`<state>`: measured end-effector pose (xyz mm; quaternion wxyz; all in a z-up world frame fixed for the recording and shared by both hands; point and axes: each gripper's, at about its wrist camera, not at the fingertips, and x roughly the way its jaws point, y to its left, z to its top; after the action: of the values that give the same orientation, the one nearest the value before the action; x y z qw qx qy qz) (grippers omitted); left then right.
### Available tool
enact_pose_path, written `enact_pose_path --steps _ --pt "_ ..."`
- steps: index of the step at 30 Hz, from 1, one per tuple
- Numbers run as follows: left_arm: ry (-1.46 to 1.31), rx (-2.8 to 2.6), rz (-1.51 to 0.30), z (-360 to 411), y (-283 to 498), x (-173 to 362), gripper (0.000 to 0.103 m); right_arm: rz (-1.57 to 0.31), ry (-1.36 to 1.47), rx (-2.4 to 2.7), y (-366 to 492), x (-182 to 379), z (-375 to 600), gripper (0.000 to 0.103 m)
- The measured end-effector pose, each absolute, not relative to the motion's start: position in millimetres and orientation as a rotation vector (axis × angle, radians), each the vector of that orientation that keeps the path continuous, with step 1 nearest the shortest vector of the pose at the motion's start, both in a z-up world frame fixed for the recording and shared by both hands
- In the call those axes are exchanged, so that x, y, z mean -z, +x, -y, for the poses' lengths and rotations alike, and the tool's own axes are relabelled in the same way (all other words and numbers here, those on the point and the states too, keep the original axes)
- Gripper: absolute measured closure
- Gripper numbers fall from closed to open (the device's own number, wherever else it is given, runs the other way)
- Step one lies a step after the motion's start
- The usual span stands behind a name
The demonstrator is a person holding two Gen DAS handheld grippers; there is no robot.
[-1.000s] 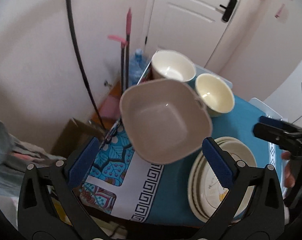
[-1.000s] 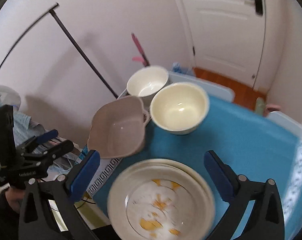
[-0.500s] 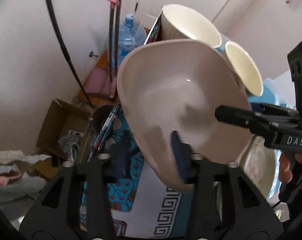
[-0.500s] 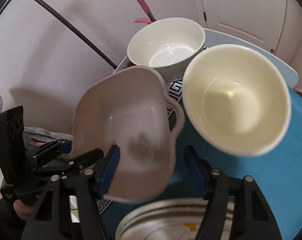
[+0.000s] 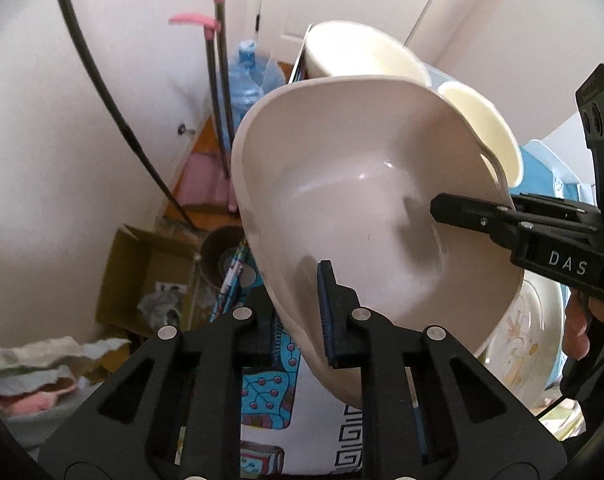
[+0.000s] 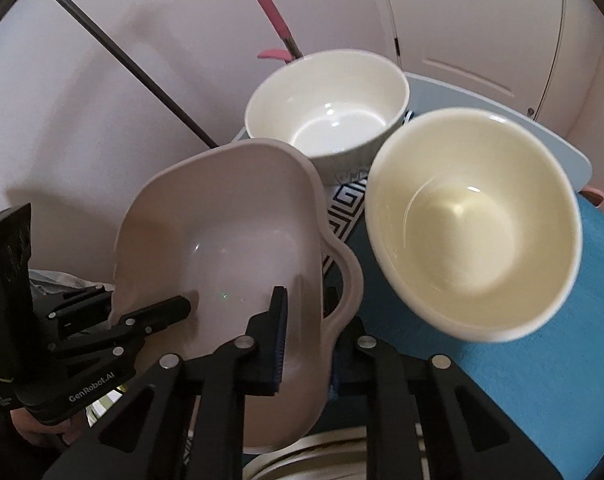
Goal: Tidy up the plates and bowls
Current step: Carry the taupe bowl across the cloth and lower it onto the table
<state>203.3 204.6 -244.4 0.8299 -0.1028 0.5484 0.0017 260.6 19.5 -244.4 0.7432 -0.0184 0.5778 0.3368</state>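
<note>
A second ago both grippers were wide. Now the left gripper (image 5: 302, 312) and right gripper (image 6: 306, 336) have just closed, pinching the pink bowl (image 5: 362, 200) at 6 o'clock.

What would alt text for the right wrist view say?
Both grippers' fingers clamp opposite rims of a beige handled dish above a blue tablecloth. Behind it stand a cream bowl and a white bowl.

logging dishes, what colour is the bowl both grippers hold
Pale pinkish beige bowl, clearest in the right wrist view.
</note>
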Motion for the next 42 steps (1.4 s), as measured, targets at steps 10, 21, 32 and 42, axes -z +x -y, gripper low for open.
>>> enact_pose_path --steps 10,21,32,42 --pt "-0.098 0.056 -1.017 -136.0 185.5 166.0 0.089 -1.089 0.044 -0.682 216.8 164.4 66.2 0.087" --pt "-0.046 0.244 -0.985 31.5 165.1 139.3 0.089 -1.014 0.093 -0.493 165.2 121.5 242.9 0.087" --pt "-0.040 0.423 -1.122 180.2 165.4 218.8 0.089 -1.118 0.159 -0.289 148.7 170.5 377.2 0.087" --pt "-0.002 0.416 -1.209 219.0 171.4 271.2 0.089 -1.186 0.196 -0.267 156.5 223.8 410.2 0.087"
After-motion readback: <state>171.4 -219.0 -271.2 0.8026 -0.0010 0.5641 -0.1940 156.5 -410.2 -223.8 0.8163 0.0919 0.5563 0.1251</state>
